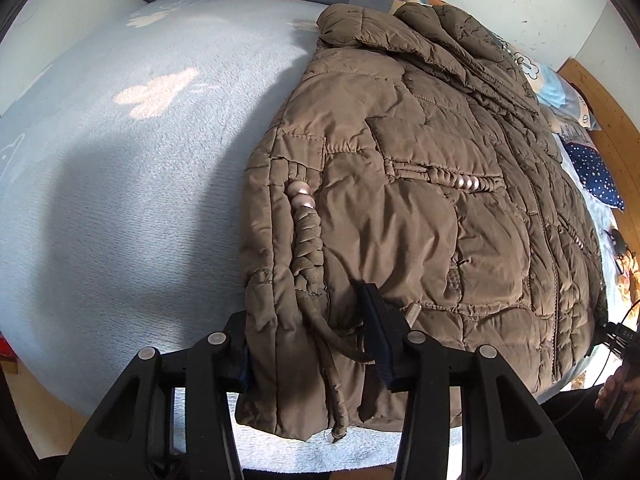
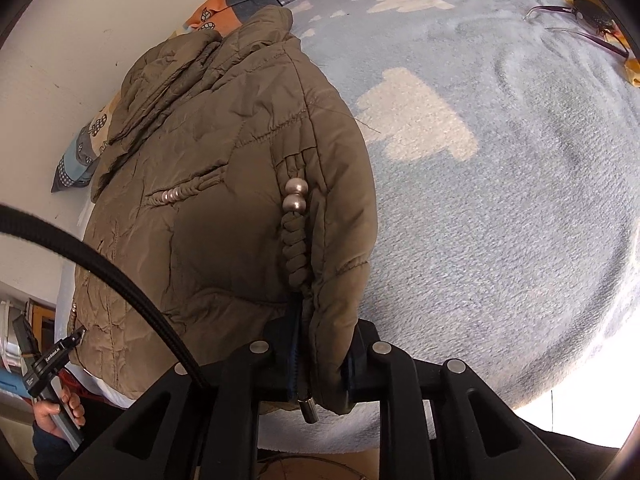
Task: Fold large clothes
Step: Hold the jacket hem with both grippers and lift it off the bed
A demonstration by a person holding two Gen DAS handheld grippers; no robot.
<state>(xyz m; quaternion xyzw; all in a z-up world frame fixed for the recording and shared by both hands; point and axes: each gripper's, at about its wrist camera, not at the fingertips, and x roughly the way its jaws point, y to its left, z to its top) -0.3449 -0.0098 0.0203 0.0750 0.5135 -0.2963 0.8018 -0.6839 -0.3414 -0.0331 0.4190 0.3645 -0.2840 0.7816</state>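
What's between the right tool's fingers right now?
The brown jacket's hem corner with its braided drawstring, pinched by the right tool; the right wrist view shows it.

Left finger pad behind jacket hem, eyeglasses cropped

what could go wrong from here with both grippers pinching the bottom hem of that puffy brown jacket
The left gripper and right gripper each clamp a thick, slick corner of the jacket at the bed's edge; padding could slip out when lifted. The dangling drawstring and its metal tip may snag in the jaws. Glasses lying on the blanket could get swept.
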